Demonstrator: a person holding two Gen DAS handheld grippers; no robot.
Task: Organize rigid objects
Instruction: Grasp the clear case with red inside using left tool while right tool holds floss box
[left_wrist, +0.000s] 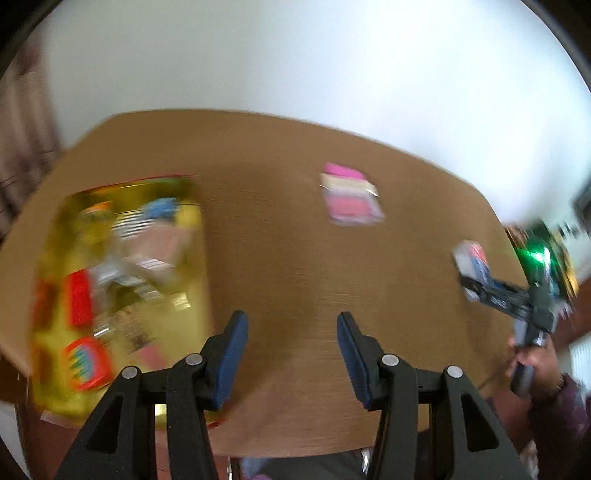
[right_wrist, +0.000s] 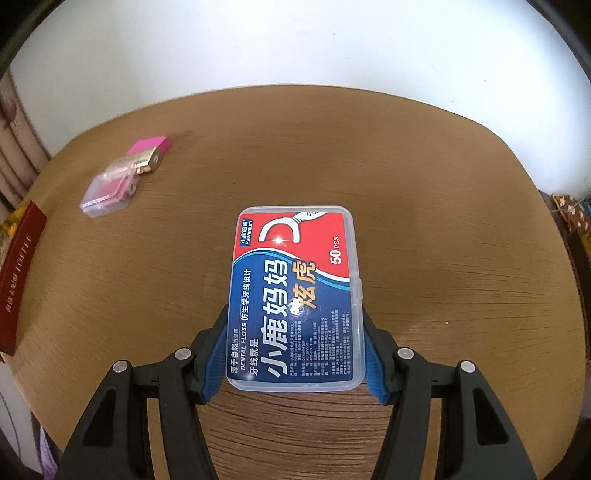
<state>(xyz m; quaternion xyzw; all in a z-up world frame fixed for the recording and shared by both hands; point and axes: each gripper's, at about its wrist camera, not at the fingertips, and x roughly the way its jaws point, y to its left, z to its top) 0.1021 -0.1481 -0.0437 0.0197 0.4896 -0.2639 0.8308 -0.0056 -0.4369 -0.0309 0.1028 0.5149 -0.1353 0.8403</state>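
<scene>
My right gripper is shut on a clear dental floss box with a red and blue label, held over the wooden table. The same box shows in the left wrist view at the far right, in the right gripper. My left gripper is open and empty above the table's front middle. A pink and clear case lies at the far left of the right view and mid-table in the left view. A golden tin holding several small items sits left of my left gripper.
The left wrist view is motion-blurred. A dark red box edge lies at the table's left side. A white wall is behind the table. Curtains hang at the left. The person's hand holds the right gripper.
</scene>
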